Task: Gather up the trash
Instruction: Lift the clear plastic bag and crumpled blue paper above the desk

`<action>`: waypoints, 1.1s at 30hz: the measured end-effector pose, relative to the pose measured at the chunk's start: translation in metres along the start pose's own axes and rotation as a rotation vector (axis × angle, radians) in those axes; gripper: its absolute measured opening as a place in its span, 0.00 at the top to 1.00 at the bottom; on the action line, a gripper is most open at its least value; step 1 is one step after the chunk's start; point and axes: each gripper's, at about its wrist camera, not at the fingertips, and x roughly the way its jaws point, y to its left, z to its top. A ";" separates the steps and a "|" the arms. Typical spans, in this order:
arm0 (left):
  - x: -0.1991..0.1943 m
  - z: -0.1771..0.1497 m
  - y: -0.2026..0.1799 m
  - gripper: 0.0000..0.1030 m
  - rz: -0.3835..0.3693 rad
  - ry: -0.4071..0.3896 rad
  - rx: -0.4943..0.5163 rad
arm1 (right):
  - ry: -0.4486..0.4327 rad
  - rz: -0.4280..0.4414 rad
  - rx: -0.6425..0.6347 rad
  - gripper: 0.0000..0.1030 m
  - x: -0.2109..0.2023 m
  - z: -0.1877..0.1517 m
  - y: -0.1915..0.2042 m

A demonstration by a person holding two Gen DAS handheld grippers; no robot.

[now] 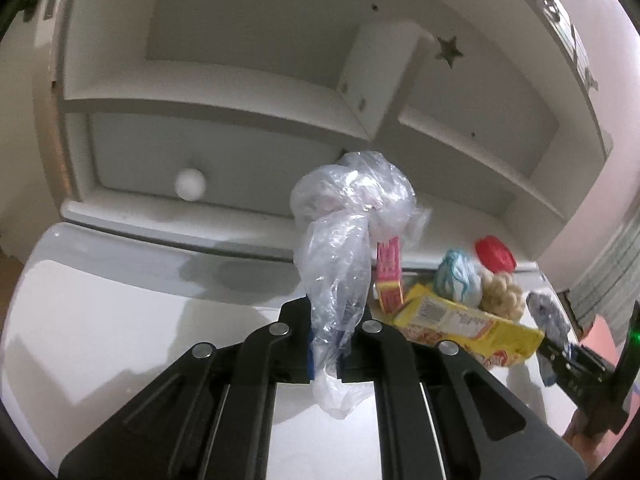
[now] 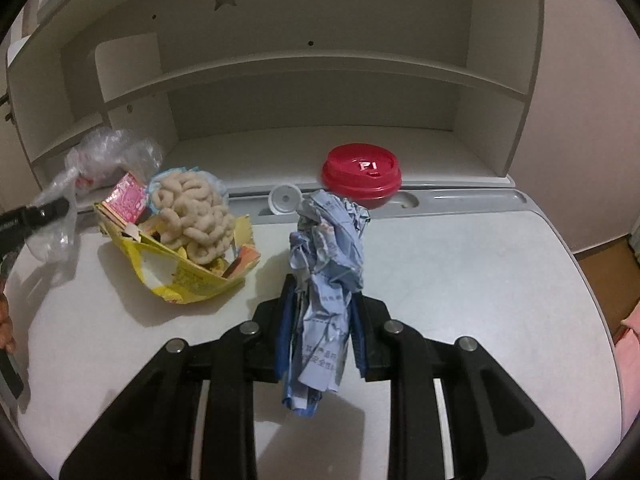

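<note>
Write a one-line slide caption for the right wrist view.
Right tool clamps crumpled blue wrapper above white desk, beside torn yellow snack bag.

the yellow snack bag [image 2: 188, 276] is the main block on the white desk [image 2: 480, 280]. piled on and behind it are the puffed rings [image 2: 196, 216], a pink carton [image 2: 126, 202] and a blue-white wad [image 1: 458, 278]. right of the bag, the desk is bare out to its rounded edge. behind and right of the bag, a red lid [image 2: 362, 178] and a small white cap [image 2: 285, 199] sit along the grey groove at the foot of the shelf unit [image 2: 320, 92]. left of the bag, the desk is open, apart from the clear plastic bag [image 1: 344, 248] hanging there.
</note>
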 end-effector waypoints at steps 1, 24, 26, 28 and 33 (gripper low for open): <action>0.000 0.001 0.001 0.95 0.009 -0.003 -0.003 | 0.003 0.002 0.001 0.76 0.001 0.001 -0.001; -0.002 0.005 -0.002 0.96 0.086 -0.022 0.041 | 0.007 0.012 0.021 0.76 0.003 0.001 -0.004; -0.002 0.005 -0.001 0.96 0.085 -0.019 0.038 | 0.009 0.015 0.028 0.76 0.004 0.001 -0.005; -0.001 0.006 -0.001 0.96 0.083 -0.012 0.039 | 0.009 0.017 0.033 0.76 0.003 0.001 -0.006; 0.002 0.005 -0.004 0.96 0.079 0.006 0.054 | 0.010 0.017 0.036 0.76 0.003 0.001 -0.005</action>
